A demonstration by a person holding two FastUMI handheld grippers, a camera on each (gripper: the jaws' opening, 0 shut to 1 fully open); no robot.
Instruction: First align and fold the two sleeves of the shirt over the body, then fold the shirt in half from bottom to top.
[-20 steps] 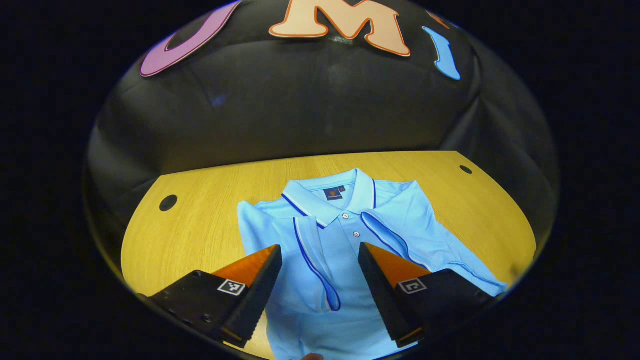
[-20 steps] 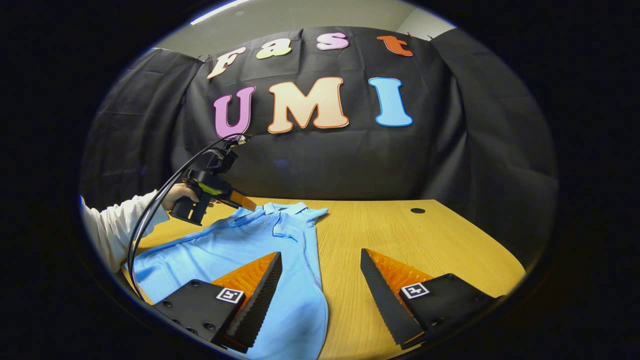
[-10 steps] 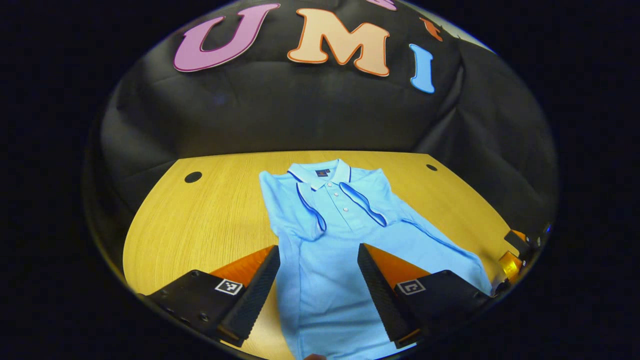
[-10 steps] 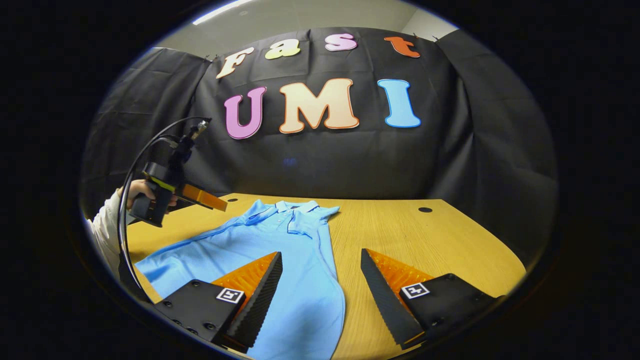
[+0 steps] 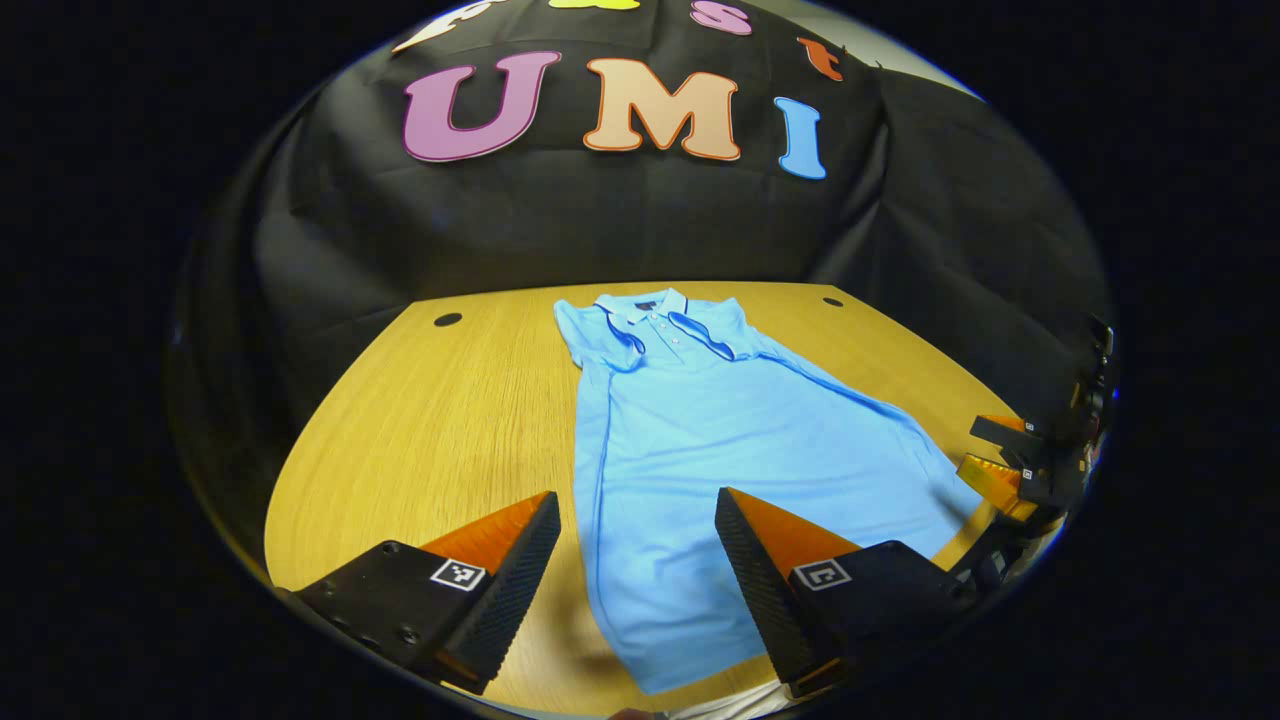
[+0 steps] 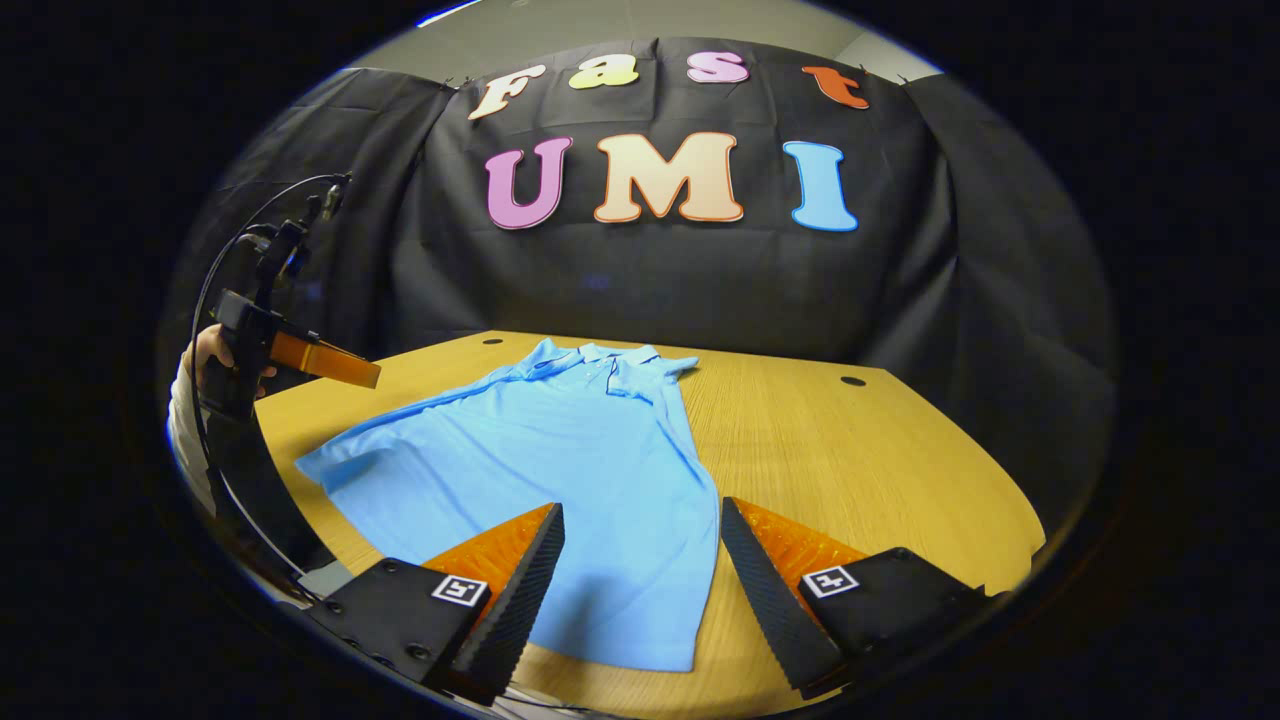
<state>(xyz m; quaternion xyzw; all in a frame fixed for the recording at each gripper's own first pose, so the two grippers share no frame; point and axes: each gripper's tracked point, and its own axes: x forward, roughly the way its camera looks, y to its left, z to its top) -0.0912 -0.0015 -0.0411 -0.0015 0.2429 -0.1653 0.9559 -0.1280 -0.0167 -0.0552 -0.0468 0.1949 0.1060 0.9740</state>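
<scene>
A light blue polo shirt (image 5: pixel 720 440) lies flat on the wooden table (image 5: pixel 440 420), collar at the far side, both short sleeves folded in over the chest. Its hem points toward me. My left gripper (image 5: pixel 640 575) hangs open above the hem's left corner, nothing between its fingers. My right gripper (image 6: pixel 640 585) is open too, above the hem's right part of the same shirt (image 6: pixel 560 460). In the right gripper view, the left gripper (image 6: pixel 320 360) appears at the left, held by a hand. In the left gripper view, the right gripper (image 5: pixel 1010 460) appears at the right edge.
The table (image 6: pixel 860 470) has small round holes near its far corners (image 5: pixel 447 320) (image 6: pixel 852 381). Black cloth walls stand right behind it. A hand in a white sleeve (image 6: pixel 195 380) holds the left gripper, with a black cable looping off it.
Both grippers have pulled back from the collar end toward the hem, so the whole shirt now shows. Both stay open; the shirt has not moved.
</scene>
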